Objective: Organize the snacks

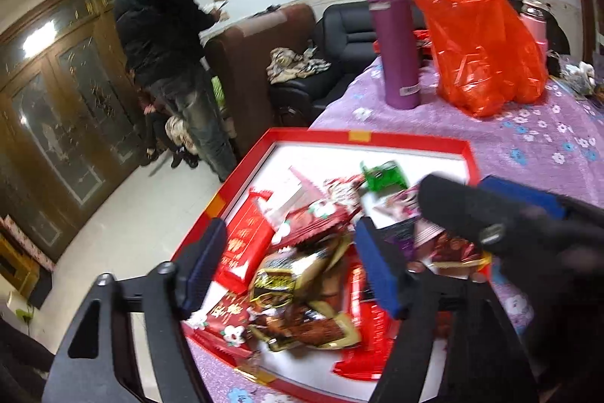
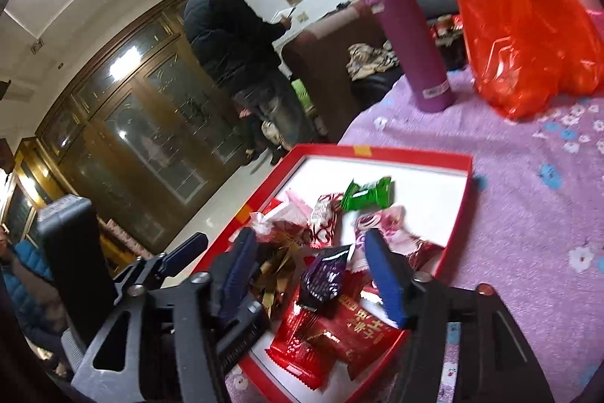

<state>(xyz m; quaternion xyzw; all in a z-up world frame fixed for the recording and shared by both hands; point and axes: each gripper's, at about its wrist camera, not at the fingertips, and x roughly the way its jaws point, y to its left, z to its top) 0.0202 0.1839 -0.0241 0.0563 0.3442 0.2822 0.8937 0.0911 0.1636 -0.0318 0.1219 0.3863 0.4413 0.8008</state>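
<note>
A red box (image 1: pixel 411 141) with a white inside sits on a purple flowered tablecloth (image 1: pixel 528 146). It holds a pile of snack packets (image 1: pixel 302 252): a green candy (image 2: pixel 367 193), a dark purple packet (image 2: pixel 325 276) and red packets (image 2: pixel 339 331).

The left gripper (image 1: pixel 290 267) hangs over the pile with its 2 blue fingers apart, holding nothing. The right gripper (image 2: pixel 313 274) is over the box too, fingers apart around the dark purple packet, not pinching it.

Behind stand a purple bottle (image 1: pixel 392 36) and an orange plastic bag (image 1: pixel 479 40).
</note>
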